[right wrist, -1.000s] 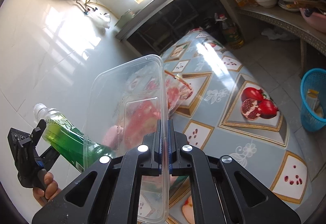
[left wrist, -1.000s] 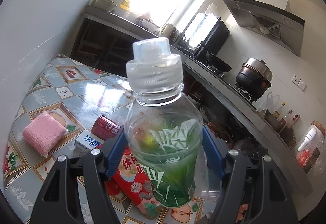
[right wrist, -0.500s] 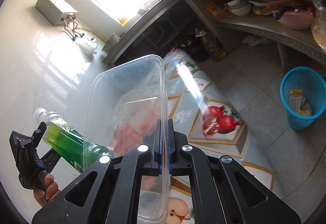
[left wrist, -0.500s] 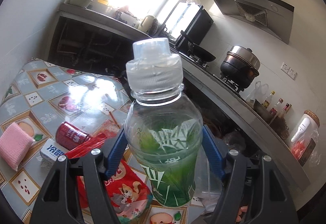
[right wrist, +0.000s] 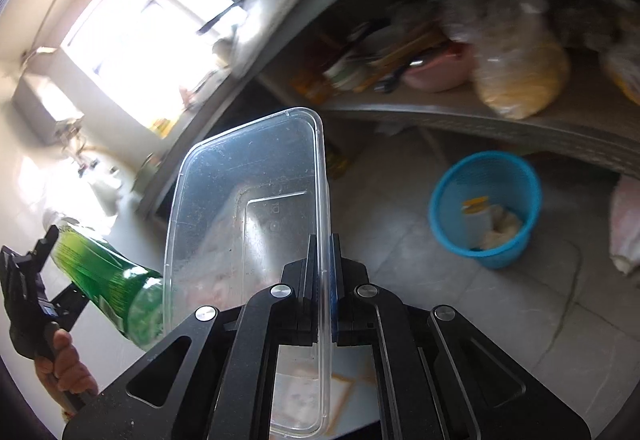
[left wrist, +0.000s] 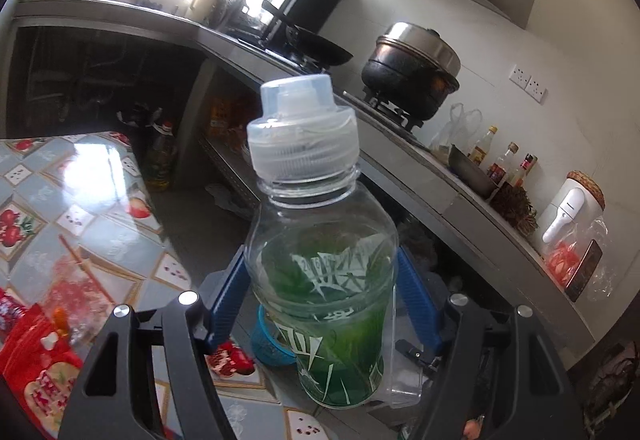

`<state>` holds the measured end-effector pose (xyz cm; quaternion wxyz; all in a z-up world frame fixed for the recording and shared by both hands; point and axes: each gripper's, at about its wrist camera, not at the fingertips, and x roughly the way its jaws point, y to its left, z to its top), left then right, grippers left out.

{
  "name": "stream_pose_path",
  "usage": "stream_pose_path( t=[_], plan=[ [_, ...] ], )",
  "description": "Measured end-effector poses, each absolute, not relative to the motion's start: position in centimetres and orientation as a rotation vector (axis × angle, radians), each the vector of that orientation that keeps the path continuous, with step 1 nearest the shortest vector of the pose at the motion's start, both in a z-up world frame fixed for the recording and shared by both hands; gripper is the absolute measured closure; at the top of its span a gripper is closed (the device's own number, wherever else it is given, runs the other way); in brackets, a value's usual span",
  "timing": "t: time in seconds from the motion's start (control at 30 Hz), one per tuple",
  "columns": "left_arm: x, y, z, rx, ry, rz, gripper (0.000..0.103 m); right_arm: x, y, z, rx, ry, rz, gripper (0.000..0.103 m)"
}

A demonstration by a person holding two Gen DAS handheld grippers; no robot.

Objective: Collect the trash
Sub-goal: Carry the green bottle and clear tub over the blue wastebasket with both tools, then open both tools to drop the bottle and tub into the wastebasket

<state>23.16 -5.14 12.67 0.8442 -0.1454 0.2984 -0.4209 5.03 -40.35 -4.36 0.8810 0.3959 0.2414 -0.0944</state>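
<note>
left gripper point(left wrist: 322, 304): clamped on the green bottle point(left wrist: 320, 280), blue pads pressed on both sides of its body; cap end up and away from the tool.
bottle label: white lettering on green is seen, too warped to be read.
table point(left wrist: 80, 224): fruit-print cloth, left of and below the left gripper; a red snack wrapper point(left wrist: 32, 360) is left on it near the lower-left finger.
stove side: a wok point(left wrist: 316, 50) and a dark lidded pot point(left wrist: 412, 80) are seen beyond the cap, sauce bottles point(left wrist: 500, 160) further right.
right gripper point(right wrist: 320, 264): pinched tight on the rim of a clear plastic container point(right wrist: 248, 200), held on edge ahead of the fingers.
blue basket point(right wrist: 486, 208): on the floor, right of and beyond the right gripper, some trash already inside; nothing is seen between it and the container.
shelf point(right wrist: 460, 108): above the basket, blurred bags and bowls.
</note>
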Motion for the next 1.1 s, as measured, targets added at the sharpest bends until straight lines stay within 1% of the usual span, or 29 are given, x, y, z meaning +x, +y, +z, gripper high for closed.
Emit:
stream_pose_path(
  t=[0.13, 0.3, 0.43, 0.57, 0.77, 0.83, 0.93, 1.0, 1.1],
  plan=[
    [24.8, -11.8, 11.2, -0.244, 0.692, -0.924, 0.034, 3.1, -44.1, -7.3, 0.869, 0.521, -0.317, 0.1],
    [27.0, -20.1, 7.4, -0.168, 0.81, -0.938, 0.034, 2.9, -47.3, -12.1, 0.941, 0.579, -0.425, 0.1],
    [29.2, -25.9, 3.2, -0.105, 0.907, -0.901, 0.034, 4.1, -49.0, -15.6, 0.994, 0.623, -0.478, 0.1],
    [31.0, -31.6, -0.7, -0.055, 0.983, -0.863, 0.034, 4.1, -50.6, -17.9, 1.027, 0.641, -0.517, 0.1],
    [33.9, -38.3, -7.0, -0.105, 1.097, -0.814, 0.032, 3.8, -52.7, -20.5, 1.06, 0.66, -0.579, 0.1],
    [34.8, -39.4, -9.4, -0.101, 1.164, -0.756, 0.027, 3.8, -53.2, -21.3, 1.065, 0.668, -0.591, 0.1],
    [36.0, -39.1, -12.2, -0.139, 1.247, -0.686, 0.026, 4.2, -53.7, -22.2, 1.063, 0.684, -0.594, 0.1],
    [36.4, -38.0, -12.5, -0.161, 1.27, -0.684, 0.026, 4.6, -53.8, -22.8, 1.061, 0.696, -0.593, 0.1],
    [36.3, -36.5, -11.2, -0.142, 1.266, -0.713, 0.026, 5.4, -54.0, -23.9, 1.06, 0.722, -0.591, 0.1]
  ],
)
